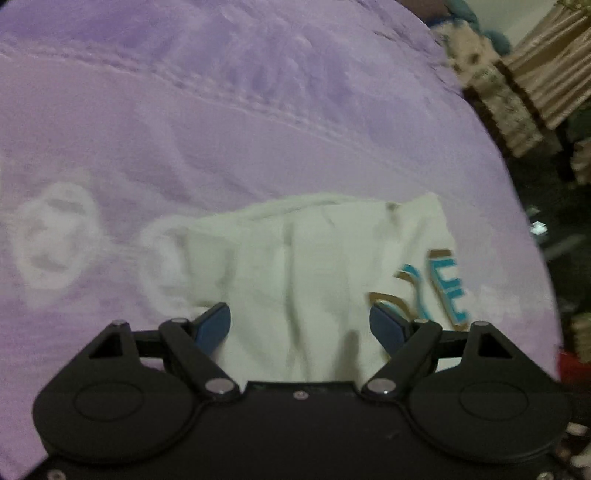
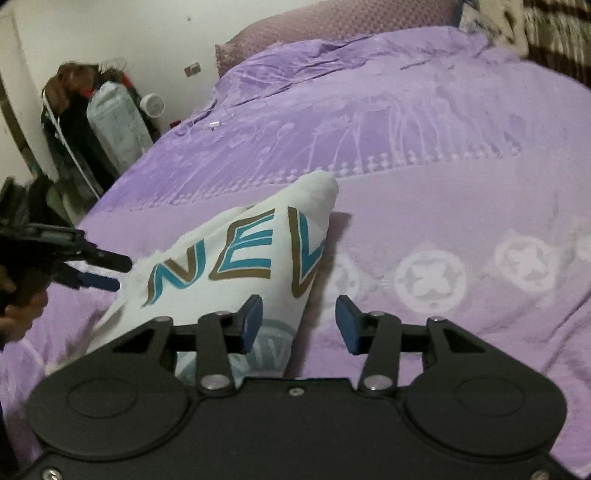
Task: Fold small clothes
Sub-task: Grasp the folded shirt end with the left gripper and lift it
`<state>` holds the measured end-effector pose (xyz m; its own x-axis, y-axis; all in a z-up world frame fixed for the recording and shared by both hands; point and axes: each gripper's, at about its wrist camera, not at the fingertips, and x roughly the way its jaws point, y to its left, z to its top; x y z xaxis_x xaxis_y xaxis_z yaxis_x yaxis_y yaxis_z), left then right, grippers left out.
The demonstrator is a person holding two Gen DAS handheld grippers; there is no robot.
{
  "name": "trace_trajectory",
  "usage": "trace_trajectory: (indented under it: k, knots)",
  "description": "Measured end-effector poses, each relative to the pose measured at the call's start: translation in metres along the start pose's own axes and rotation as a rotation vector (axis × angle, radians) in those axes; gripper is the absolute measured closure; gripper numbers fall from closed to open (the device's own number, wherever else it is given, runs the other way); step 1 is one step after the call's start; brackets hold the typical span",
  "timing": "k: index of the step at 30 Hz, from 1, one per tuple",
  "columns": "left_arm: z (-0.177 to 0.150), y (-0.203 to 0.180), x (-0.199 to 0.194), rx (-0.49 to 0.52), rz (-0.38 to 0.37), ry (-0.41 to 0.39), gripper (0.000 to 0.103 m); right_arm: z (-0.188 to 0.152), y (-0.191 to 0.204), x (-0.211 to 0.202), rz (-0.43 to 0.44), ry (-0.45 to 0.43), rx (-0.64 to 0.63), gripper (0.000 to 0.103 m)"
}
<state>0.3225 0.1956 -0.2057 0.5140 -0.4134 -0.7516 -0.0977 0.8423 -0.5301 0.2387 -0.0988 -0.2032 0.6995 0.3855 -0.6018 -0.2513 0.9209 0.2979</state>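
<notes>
In the left wrist view the left gripper (image 1: 300, 325) has its two blue-padded fingers (image 1: 212, 326) spread wide, nothing between the pads. Beneath and ahead of them lies the white garment (image 1: 314, 266), folded into a roughly oblong bundle on the purple bedspread (image 1: 221, 129). Its long axis runs left to right across the frame; the end with teal-and-brown lettering (image 1: 443, 291) points to the right, near the right finger. Soft creases run across the short way. The bedspread carries pale round motifs (image 1: 55, 236) to the left of the garment, one partly tucked under its left edge, and a raised seam crosses higher up. The bed's edge curves down the right side just beyond the garment's lettered end; past it sit blurred patterned fabrics (image 1: 517, 92) in a dark room. Open spread lies left and beyond.

In the right wrist view the right gripper (image 2: 299, 323) also stands parted, holding nothing; its left pad (image 2: 253, 321) overlaps the garment (image 2: 240, 258), though contact is unclear, and its right pad is over bare spread. Here the garment tapers to a raised corner pointing up and away, letters "NEL" (image 2: 236, 254) facing the camera. The left gripper (image 2: 99, 271) reaches in from the left edge, fingertips at the garment's left border. The spread (image 2: 443, 166) stretches wide to the right, with a pillow (image 2: 332, 26) at the white wall. Off the bed's left edge stands clutter, including a pale bottle (image 2: 118, 122).
</notes>
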Motion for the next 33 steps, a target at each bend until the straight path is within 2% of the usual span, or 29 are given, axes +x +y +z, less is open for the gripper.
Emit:
trace_trajectory:
  k: [3, 5, 6, 8, 9, 10, 11, 12, 16, 20, 25, 27, 29, 30, 31, 32, 33]
  knots:
    - [0.012, 0.001, 0.027, -0.03, -0.07, 0.075, 0.02, -0.002, 0.001, 0.015, 0.014, 0.01, 0.004, 0.061]
    - [0.016, 0.002, 0.04, -0.064, -0.05, 0.103, 0.02, -0.005, 0.004, 0.019, 0.016, -0.004, 0.006, 0.061]
    - [0.016, 0.003, 0.04, -0.084, -0.066, 0.089, 0.02, -0.002, 0.0, 0.015, 0.021, -0.006, 0.014, 0.061]
    - [0.015, 0.003, 0.037, -0.068, -0.165, 0.037, 0.021, -0.003, -0.005, 0.012, 0.039, -0.012, 0.036, 0.061]
    - [0.014, 0.004, 0.042, -0.074, -0.198, 0.042, 0.024, 0.001, -0.008, 0.014, 0.05, -0.008, 0.045, 0.061]
    - [0.014, 0.004, 0.047, -0.075, -0.198, 0.053, 0.032, 0.002, -0.01, 0.016, 0.058, 0.001, 0.05, 0.061]
    - [0.012, 0.004, 0.053, -0.059, -0.183, 0.059, 0.046, 0.002, -0.011, 0.019, 0.062, 0.009, 0.044, 0.061]
    - [0.012, 0.003, 0.058, -0.045, -0.176, 0.072, 0.073, 0.003, -0.011, 0.02, 0.057, 0.009, 0.034, 0.06]
    - [0.009, 0.013, 0.048, -0.116, -0.259, 0.061, 0.083, 0.009, -0.01, 0.021, 0.056, 0.007, 0.042, 0.06]
    - [0.006, -0.004, 0.006, -0.05, -0.286, -0.016, 0.084, 0.011, 0.005, 0.018, 0.088, -0.004, -0.017, 0.06]
    - [0.003, -0.014, -0.035, 0.001, -0.257, -0.071, 0.084, 0.01, 0.03, 0.009, 0.169, -0.035, -0.098, 0.06]
    - [0.002, 0.0, -0.044, -0.021, -0.204, -0.064, 0.083, 0.008, 0.04, 0.011, 0.233, -0.026, -0.129, 0.059]
    - [0.0, 0.013, -0.035, -0.03, -0.105, -0.012, 0.076, 0.003, 0.057, 0.019, 0.235, -0.012, -0.169, 0.057]
    - [-0.002, 0.021, -0.024, -0.024, -0.011, 0.026, 0.056, 0.001, 0.067, 0.024, 0.222, 0.001, -0.204, 0.056]
    - [-0.005, 0.03, -0.013, -0.011, 0.098, 0.054, 0.027, -0.002, 0.075, 0.03, 0.201, 0.016, -0.236, 0.054]
    - [-0.007, 0.04, 0.0, -0.018, 0.147, 0.074, 0.023, -0.006, 0.083, 0.039, 0.169, 0.04, -0.265, 0.052]
    - [-0.009, 0.052, 0.005, -0.066, 0.106, 0.064, 0.023, -0.013, 0.09, 0.051, 0.128, 0.068, -0.294, 0.051]
